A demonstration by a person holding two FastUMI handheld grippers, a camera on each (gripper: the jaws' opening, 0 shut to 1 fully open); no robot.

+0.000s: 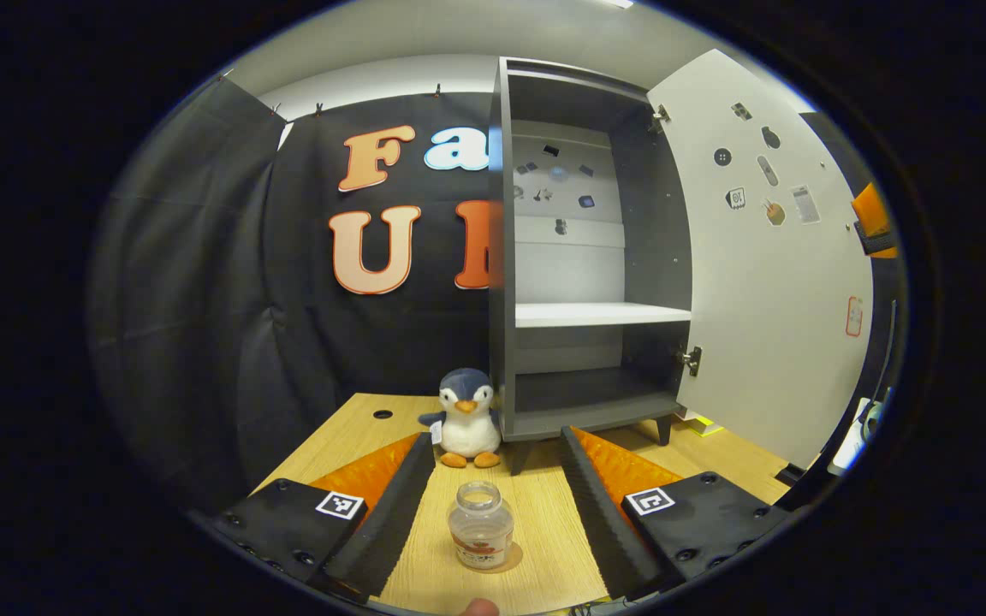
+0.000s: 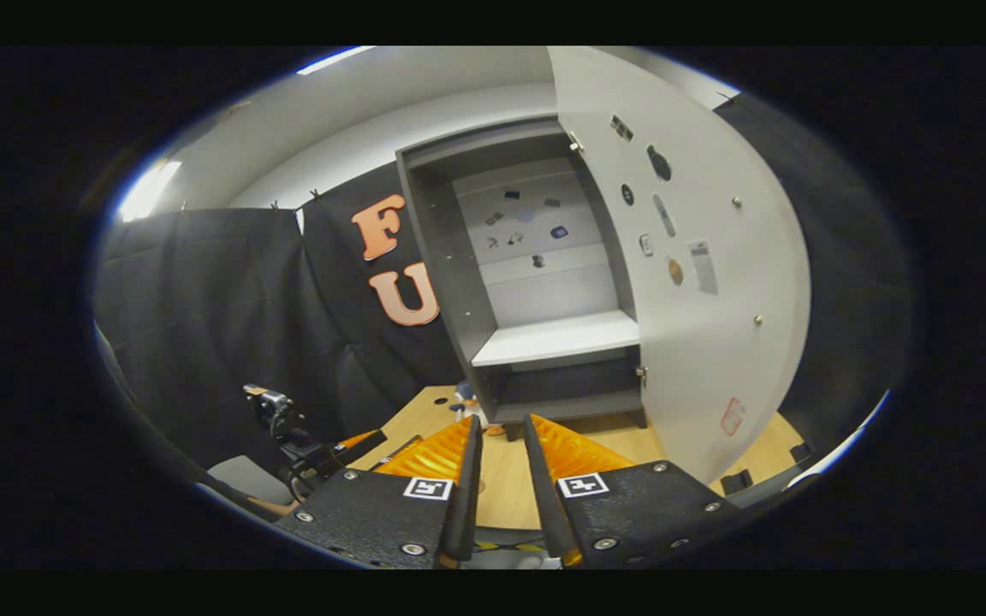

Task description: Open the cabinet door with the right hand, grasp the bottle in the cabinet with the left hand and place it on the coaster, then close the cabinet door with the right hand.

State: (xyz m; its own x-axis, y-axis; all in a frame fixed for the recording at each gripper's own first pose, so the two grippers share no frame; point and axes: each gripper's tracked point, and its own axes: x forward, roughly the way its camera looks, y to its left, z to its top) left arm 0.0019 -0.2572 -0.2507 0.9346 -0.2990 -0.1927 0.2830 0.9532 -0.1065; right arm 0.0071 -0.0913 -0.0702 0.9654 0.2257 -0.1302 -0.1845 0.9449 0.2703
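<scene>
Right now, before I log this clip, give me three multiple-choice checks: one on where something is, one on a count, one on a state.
1. Where does the bottle stand?
A. on the cabinet's white shelf
B. on the table, between the left claw's fingers
C. beside the penguin's feet

2. How many plush toys are on the table?
A. one
B. two
C. three

3. The cabinet door is:
A. shut
B. open wide
C. removed

Answers: 1 B, the bottle sits on the wood with the left claw open around it. 2 A, a single penguin. 3 B, it swings out on its hinges, baring the shelf.
</scene>
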